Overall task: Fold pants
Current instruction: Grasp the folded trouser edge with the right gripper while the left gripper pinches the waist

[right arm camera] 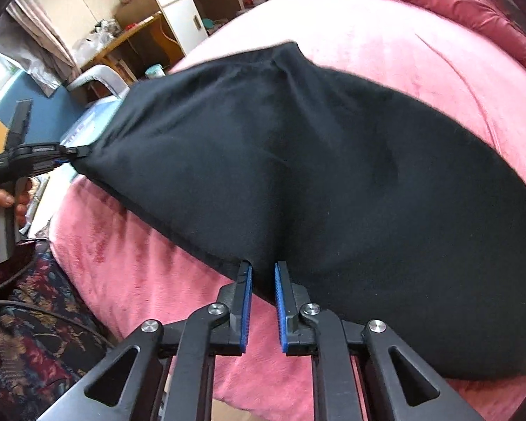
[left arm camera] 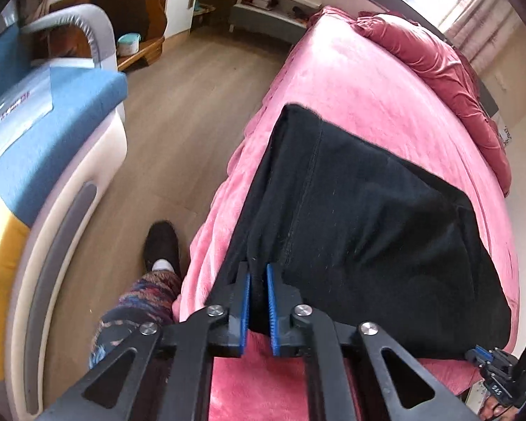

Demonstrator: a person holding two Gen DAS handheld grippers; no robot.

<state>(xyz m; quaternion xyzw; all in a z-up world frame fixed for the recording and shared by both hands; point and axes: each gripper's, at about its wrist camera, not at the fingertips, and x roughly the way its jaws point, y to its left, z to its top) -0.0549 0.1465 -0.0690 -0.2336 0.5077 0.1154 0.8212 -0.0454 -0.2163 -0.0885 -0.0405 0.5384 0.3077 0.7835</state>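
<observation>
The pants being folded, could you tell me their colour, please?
Plain black pants, clearest in the right wrist view.

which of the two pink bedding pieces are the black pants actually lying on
The flat pink blanket covering the mattress; the black pants spread over it. The darker rose comforter lies bunched along the far edge, clear of them.

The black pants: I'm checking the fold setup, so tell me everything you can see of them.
The black pants are plain, soft, matte fabric with a stitched seam down one side. They lie partly lifted over the pink bedspread, stretched between two held corners. The left gripper and the right gripper each have their jaws shut on an edge. The far end rests on the bed.
</observation>
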